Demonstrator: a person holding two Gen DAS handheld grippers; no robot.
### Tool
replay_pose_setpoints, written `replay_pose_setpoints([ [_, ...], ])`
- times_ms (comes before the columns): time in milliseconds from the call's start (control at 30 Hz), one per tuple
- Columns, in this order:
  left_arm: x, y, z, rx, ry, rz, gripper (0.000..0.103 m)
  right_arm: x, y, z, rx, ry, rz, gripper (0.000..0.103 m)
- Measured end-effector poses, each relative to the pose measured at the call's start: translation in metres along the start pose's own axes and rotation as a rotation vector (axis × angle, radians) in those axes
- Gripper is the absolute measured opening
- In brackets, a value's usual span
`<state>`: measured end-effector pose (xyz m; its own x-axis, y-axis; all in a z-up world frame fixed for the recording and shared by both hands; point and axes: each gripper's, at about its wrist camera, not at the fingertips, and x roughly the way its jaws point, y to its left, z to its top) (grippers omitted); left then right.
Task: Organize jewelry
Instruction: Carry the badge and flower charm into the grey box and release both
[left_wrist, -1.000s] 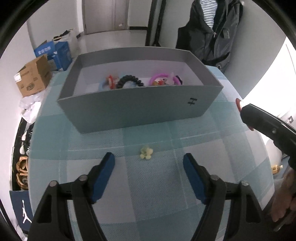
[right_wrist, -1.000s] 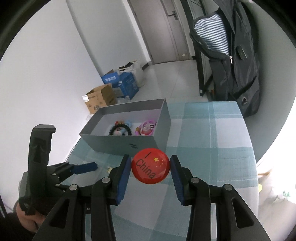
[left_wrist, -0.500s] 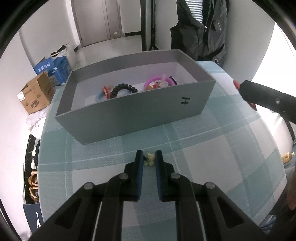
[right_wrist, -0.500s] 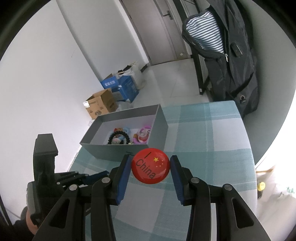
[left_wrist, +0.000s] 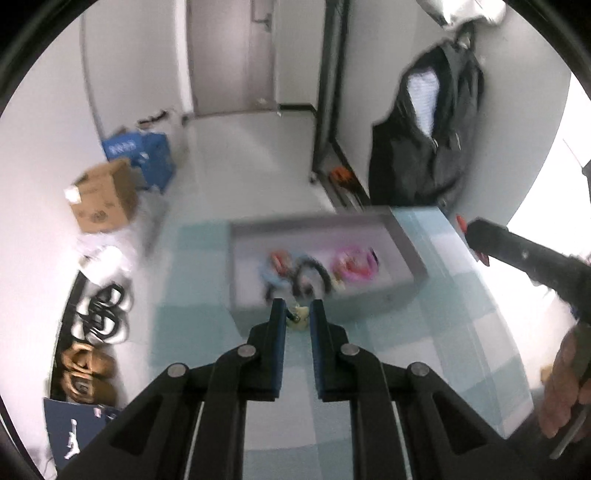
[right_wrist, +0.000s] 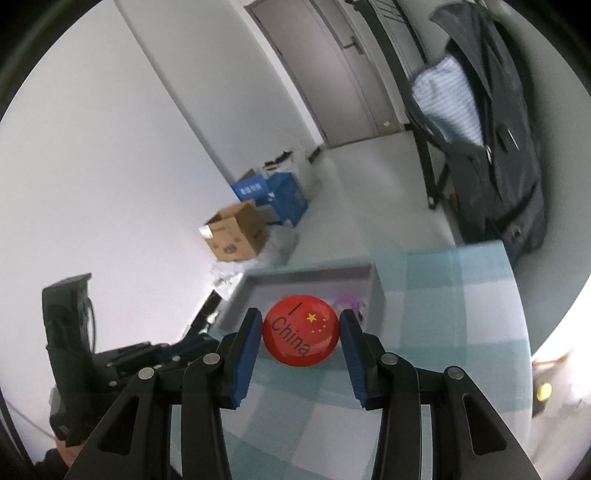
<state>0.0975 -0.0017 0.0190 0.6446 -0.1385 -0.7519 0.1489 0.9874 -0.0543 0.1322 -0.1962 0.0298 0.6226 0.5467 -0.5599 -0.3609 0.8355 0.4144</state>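
Bright daylight glares white from the right; motion blur smears the grey box (left_wrist: 402, 243) and floor; fisheye edges bend.

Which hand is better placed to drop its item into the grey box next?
Left, probably. The left tool pinches the small yellow flower piece right at the grey box near wall. The right tool, clamping the red badge, looks farther back from it.

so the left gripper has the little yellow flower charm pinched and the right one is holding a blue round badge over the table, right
Not quite: the badge in the right gripper is red, not blue, as the right wrist view shows. The rest holds: the left gripper has the little yellow flower charm pinched, seen in the left wrist view, and both are over the table.
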Motion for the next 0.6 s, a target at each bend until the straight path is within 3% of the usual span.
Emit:
replay_pose_setpoints([
  [200,0.007,0.013,0.034,-0.057,-0.053,-0.07,0.008,0.024,0.018,0.03,-0.073,-0.006,0.017,0.042],
  [500,0.063,0.035,0.034,-0.143,0.041,-0.23,0.008,0.082,-0.004,0.031,-0.071,0.081,0.01,0.042],
  [600,0.067,0.037,0.037,-0.123,0.049,-0.235,0.008,0.093,-0.008,0.03,-0.075,0.11,0.02,0.042],
])
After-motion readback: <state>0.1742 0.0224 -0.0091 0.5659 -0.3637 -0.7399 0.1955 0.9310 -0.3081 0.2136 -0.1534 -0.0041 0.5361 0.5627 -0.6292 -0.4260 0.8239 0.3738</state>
